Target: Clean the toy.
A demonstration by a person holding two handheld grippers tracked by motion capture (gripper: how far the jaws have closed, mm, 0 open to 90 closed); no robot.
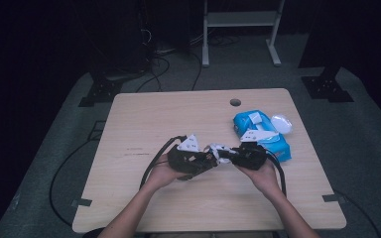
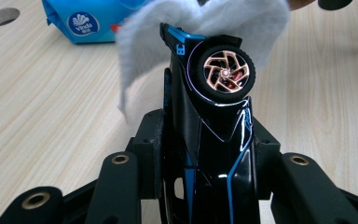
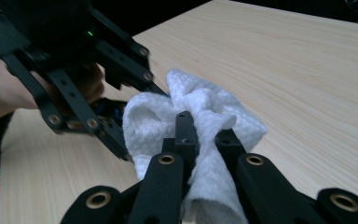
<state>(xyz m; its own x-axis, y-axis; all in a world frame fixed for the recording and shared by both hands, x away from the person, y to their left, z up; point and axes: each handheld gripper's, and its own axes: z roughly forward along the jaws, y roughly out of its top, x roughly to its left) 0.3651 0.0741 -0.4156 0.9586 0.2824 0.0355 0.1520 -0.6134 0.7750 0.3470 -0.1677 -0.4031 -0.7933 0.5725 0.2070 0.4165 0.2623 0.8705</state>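
Dim room; grey floor [image 1: 372, 148]; white frame [image 1: 240, 20] behind.

Two hand-held grippers — left gripper [image 1: 209, 159], right gripper [image 1: 234, 153] — meet over the wooden table [image 1: 144, 124], white cloth [image 1: 220, 150] between them; blue wipes pack [image 1: 260, 134] just behind.

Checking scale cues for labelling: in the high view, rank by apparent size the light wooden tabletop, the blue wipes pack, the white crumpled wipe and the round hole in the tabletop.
1. Light wooden tabletop.
2. Blue wipes pack, partly hidden by the right gripper.
3 and 4. White crumpled wipe and round hole: both small, the wipe mostly covered, so no firm ranking.
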